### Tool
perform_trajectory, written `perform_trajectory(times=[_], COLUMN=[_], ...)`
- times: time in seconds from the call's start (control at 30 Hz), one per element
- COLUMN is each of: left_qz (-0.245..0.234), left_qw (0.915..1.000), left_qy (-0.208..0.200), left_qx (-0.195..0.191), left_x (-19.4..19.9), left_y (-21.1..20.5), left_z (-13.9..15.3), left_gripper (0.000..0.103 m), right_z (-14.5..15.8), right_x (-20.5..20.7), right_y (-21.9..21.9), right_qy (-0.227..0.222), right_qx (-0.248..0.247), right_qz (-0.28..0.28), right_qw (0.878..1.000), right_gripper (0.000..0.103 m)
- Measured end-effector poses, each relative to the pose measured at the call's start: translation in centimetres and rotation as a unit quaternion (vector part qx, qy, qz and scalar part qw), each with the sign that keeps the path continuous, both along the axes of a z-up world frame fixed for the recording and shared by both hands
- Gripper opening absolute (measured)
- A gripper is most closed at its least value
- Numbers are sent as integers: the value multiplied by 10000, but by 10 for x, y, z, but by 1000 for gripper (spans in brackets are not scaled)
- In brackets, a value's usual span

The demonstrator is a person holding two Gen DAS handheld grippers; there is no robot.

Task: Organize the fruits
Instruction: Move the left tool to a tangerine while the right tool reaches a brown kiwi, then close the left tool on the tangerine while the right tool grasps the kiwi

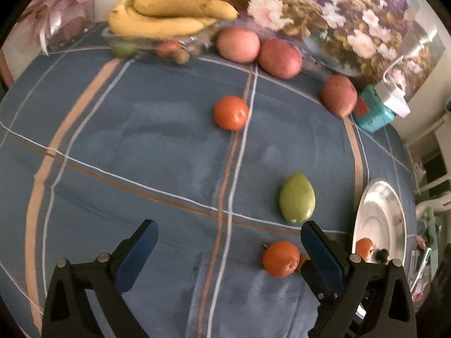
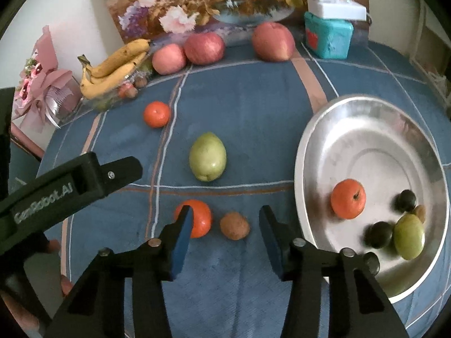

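A brown kiwi (image 2: 234, 225) lies on the blue checked cloth between the fingers of my right gripper (image 2: 225, 222), and gaps show on both sides of it. An orange (image 2: 198, 219) sits just left of it, partly behind the left finger. My left gripper (image 1: 229, 233) stands wide open over the cloth, that same orange (image 1: 281, 258) just inside its right finger. A green fruit (image 2: 207, 156) and another orange (image 2: 157, 114) lie farther back. The silver plate (image 2: 366, 146) on the right holds an orange (image 2: 348, 198), two dark plums, and a green fruit (image 2: 408, 235).
Three apples (image 2: 204, 48) line the back edge in front of a flower painting. Bananas (image 2: 115, 67) rest on a clear dish at the back left, beside a pink bouquet (image 2: 42, 90). A teal box (image 2: 328, 38) stands at the back right.
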State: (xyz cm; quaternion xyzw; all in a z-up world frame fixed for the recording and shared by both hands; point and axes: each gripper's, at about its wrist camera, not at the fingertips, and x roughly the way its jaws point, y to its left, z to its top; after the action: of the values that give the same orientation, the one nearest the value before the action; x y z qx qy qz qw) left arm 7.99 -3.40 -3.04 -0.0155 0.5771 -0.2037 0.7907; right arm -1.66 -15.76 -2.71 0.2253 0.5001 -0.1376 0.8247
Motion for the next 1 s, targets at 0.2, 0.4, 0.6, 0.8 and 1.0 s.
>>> perform_trajectory(times=[0.2,0.4,0.6,0.8,1.0], left_qz=[-122,-410,-525,-372,-108], left_qw=[9995,9980,9960,9916,9866], left_qy=[292,475,667,1039,1319], left_qx=[-65,-107,-290,-674,-956], left_x=[-3,-13,-20,-15,-12], left_y=[-8,-23,-30,-28,-19], left_z=[-12,-18,-20,-25,-32], left_gripper=[96,87,74,59,44], right_z=[-10,-15,-15,-14,-14], right_x=[0,1,0,0,0], right_y=[-6,-12,-14,-14,-12], right_qy=[139,212,223,220,234], right_qx=[194,269,365,338,302], right_qz=[-112,-202,-221,-223,-213], right_qw=[9997,9992,9988,9989,9990], right_gripper=[42,38,33,33,33])
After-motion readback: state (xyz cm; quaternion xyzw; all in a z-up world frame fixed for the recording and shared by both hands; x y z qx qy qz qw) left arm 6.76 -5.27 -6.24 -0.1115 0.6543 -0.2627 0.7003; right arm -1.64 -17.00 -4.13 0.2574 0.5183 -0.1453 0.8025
